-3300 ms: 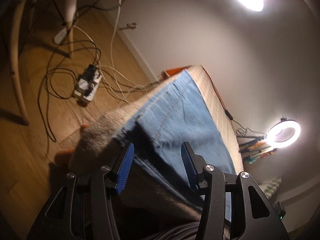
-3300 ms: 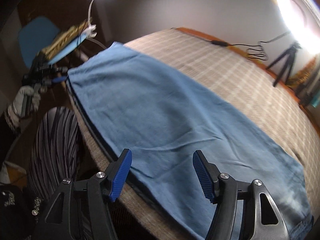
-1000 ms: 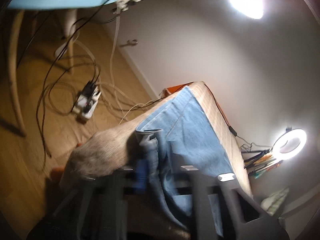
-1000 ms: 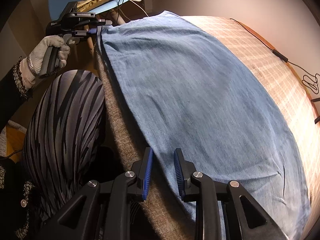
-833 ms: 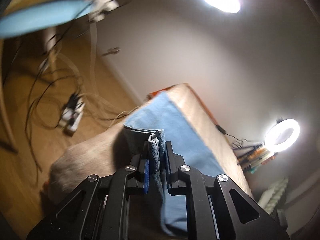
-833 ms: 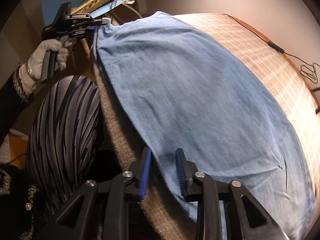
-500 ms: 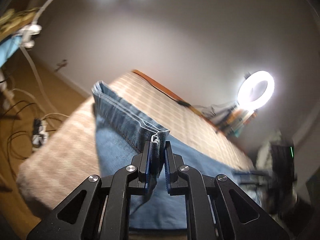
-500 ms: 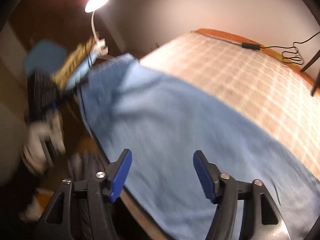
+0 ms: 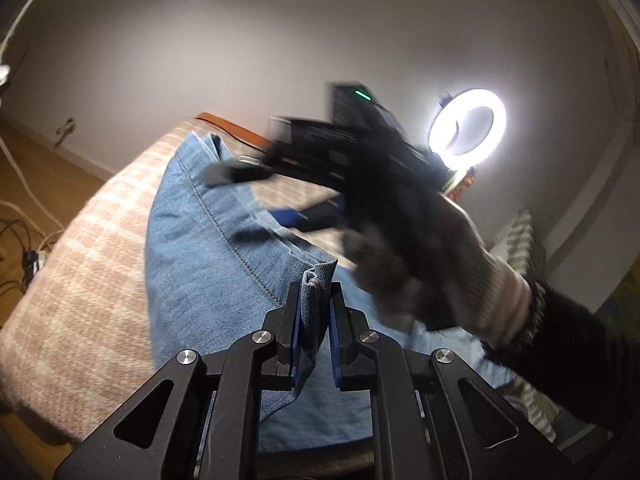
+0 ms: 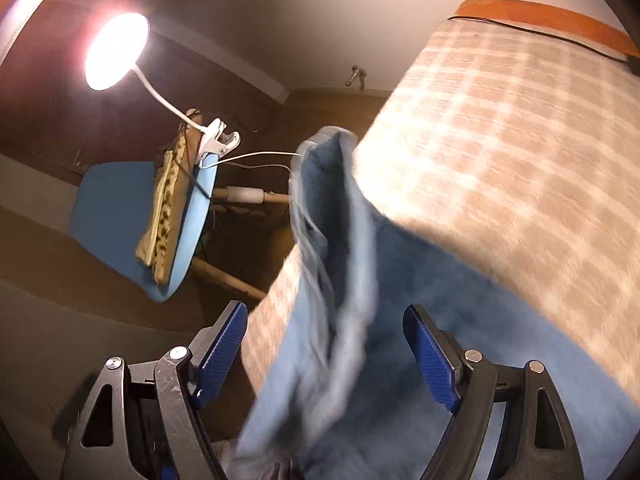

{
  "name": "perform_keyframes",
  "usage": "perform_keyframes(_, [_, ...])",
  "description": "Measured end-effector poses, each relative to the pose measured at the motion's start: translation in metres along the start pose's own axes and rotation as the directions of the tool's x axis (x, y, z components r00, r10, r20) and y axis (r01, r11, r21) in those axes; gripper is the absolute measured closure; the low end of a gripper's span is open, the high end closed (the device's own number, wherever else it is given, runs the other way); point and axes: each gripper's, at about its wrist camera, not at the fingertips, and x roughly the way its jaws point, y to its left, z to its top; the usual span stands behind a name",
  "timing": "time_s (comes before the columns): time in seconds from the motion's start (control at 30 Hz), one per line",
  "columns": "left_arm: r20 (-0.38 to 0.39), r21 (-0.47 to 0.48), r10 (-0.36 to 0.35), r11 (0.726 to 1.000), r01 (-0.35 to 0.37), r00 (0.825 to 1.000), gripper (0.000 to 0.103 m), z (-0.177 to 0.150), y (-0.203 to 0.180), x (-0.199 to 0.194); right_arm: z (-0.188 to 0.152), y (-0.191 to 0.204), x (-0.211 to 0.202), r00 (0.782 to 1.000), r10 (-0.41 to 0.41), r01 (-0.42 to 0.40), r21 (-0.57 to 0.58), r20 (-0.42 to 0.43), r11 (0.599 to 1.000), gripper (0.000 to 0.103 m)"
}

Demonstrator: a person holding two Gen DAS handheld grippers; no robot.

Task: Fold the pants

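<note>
Pants [image 9: 208, 240] first, from the left wrist view: blue denim spread over a checked blanket [image 9: 72, 292], with one thick hemmed corner lifted off the bed. The left gripper [image 9: 314, 312] is at six o'clock, jaws pinched tight on that corner, cloth bunched between the blue pads. It looks like a carrying hold, high enough that the fold can travel over the flat part. At two o'clock a gloved hand [image 9: 432, 264] sweeps across, blurred, with the right gripper [image 9: 256, 192] reaching toward ten o'clock over the denim. One finger shows pale at the top, the other dark blue below, well apart. A ring light [image 9: 468, 128] glares at one o'clock and a sleeve [image 9: 560, 344] fills four o'clock.

Over to the right wrist view. The right gripper [image 10: 324, 344] sits low, blue pads at seven and five o'clock, jaws opening wide. A raised, blurred fold of pants [image 10: 328, 248] runs from six o'clock up to twelve, right between the pads, but neither pad presses on it. I'd say it is lining up for a second hold on the raised edge, so both ends can go over together. The blanket [image 10: 500, 140] spreads from one to three o'clock. Off at nine o'clock stands a blue chair [image 10: 120, 208] with a clip lamp [image 10: 116, 52] burning at ten.
</note>
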Motion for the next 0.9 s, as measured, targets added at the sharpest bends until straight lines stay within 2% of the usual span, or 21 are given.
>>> perform_keyframes(0.07, [-0.019,0.01,-0.026,1.0,0.026,0.999,0.093,0.0,-0.006,0.004,0.008,0.002,0.004,0.996,-0.09,0.09,-0.02,0.015,0.996,0.026])
perform_keyframes(0.1, [-0.027,0.012,-0.037,0.999,0.037,0.999,0.093,0.0,-0.009,0.006,0.01,0.001,0.005,0.992,-0.129,0.129,-0.023,0.017,0.991,0.036])
perform_keyframes(0.13, [-0.035,0.017,-0.046,0.999,0.047,0.998,0.093,-0.001,-0.012,0.008,0.012,-0.002,0.006,0.99,-0.138,0.138,-0.021,0.013,0.99,0.052])
perform_keyframes(0.17, [-0.045,0.025,-0.054,0.998,0.055,0.998,0.093,-0.002,-0.016,0.011,0.01,-0.007,0.003,0.989,-0.145,0.145,-0.015,0.014,0.989,0.061])
perform_keyframes(0.23, [-0.062,0.03,-0.066,0.997,0.068,0.996,0.093,-0.002,-0.02,0.02,0.008,-0.016,-0.005,0.988,-0.15,0.15,-0.01,0.025,0.989,0.086])
perform_keyframes(0.3, [-0.077,0.03,-0.088,0.995,0.09,0.993,0.093,-0.003,-0.026,0.025,0.0,-0.027,-0.022,0.987,-0.148,0.149,-0.004,0.059,0.989,0.094])
perform_keyframes(0.4, [-0.087,0.043,-0.11,0.992,0.115,0.99,0.093,-0.006,-0.042,0.029,-0.002,-0.029,-0.042,0.98,-0.172,0.174,-0.008,0.104,0.985,0.096])
perform_keyframes(0.6, [-0.113,0.08,-0.168,0.981,0.178,0.979,0.093,-0.011,-0.081,0.044,-0.022,-0.037,-0.113,0.953,-0.231,0.241,-0.03,0.194,0.97,0.097])
perform_keyframes(0.7, [-0.146,0.096,-0.197,0.973,0.212,0.97,0.093,-0.017,-0.103,0.059,-0.038,-0.044,-0.143,0.93,-0.289,0.304,-0.034,0.227,0.952,0.097])
perform_keyframes(0.9, [-0.209,0.123,-0.247,0.953,0.276,0.946,0.093,-0.033,-0.139,0.087,-0.075,-0.077,-0.192,0.901,-0.35,0.356,0.025,0.256,0.934,0.097])
